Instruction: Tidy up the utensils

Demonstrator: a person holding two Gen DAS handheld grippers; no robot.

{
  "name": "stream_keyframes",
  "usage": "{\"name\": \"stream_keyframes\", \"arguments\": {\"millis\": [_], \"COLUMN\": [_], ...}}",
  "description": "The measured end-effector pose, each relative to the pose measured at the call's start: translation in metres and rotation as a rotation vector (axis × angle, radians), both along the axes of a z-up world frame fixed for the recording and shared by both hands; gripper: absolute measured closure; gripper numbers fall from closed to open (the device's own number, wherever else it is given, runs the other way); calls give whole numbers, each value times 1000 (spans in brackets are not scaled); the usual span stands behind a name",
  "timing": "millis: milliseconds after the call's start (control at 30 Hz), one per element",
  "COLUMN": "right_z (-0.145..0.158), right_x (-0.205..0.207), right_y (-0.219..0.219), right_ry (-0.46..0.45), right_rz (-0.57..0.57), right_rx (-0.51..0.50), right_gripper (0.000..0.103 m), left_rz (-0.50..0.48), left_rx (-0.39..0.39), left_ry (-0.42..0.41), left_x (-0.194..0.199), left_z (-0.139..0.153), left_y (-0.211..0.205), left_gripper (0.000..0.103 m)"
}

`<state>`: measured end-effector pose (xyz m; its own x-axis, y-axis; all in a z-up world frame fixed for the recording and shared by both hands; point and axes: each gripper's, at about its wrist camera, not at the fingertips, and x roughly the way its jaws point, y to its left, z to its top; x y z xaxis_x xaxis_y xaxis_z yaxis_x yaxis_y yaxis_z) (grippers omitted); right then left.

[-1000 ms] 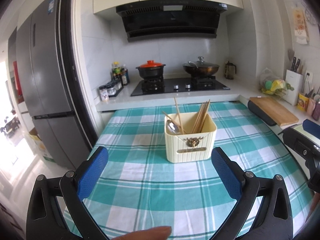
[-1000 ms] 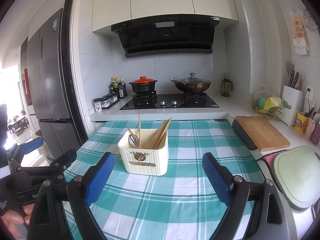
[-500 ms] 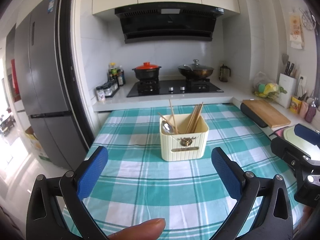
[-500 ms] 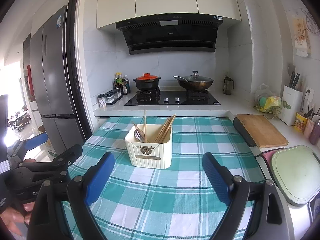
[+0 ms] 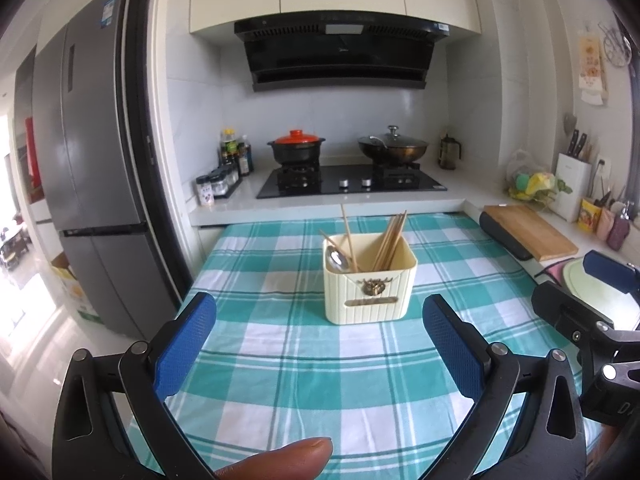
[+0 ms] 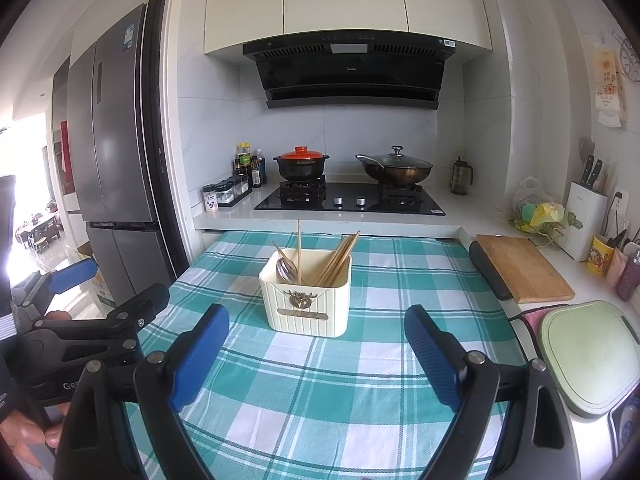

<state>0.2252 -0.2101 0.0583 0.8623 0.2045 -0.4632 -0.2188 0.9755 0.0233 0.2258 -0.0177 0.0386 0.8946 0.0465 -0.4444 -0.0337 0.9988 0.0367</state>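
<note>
A cream utensil box stands on the green checked tablecloth; it also shows in the right wrist view. It holds wooden chopsticks and a metal spoon. My left gripper is open and empty, held back from the box. My right gripper is open and empty too, also short of the box. The right gripper shows at the right edge of the left wrist view, and the left gripper shows at the left of the right wrist view.
Behind the table is a counter with a hob, a red-lidded pot and a wok. A wooden cutting board and a green lid lie to the right. A fridge stands left.
Both grippers have drawn back and risen a little from the box, which now looks smaller and farther. Both stay open and empty.
</note>
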Motion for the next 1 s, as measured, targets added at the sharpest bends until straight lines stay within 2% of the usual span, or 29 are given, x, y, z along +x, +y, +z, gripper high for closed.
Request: {"name": "stream_keyframes", "arguments": {"millis": [1000], "right_z": [3], "right_x": [0], "right_y": [6], "right_ry": [20], "right_rz": [-66], "right_rx": [-56], "right_gripper": [12], "left_rz": [11], "left_rx": [3], "left_ry": [34], "left_x": [5], "left_z": [0], "left_y": [2], "left_gripper": [0]}}
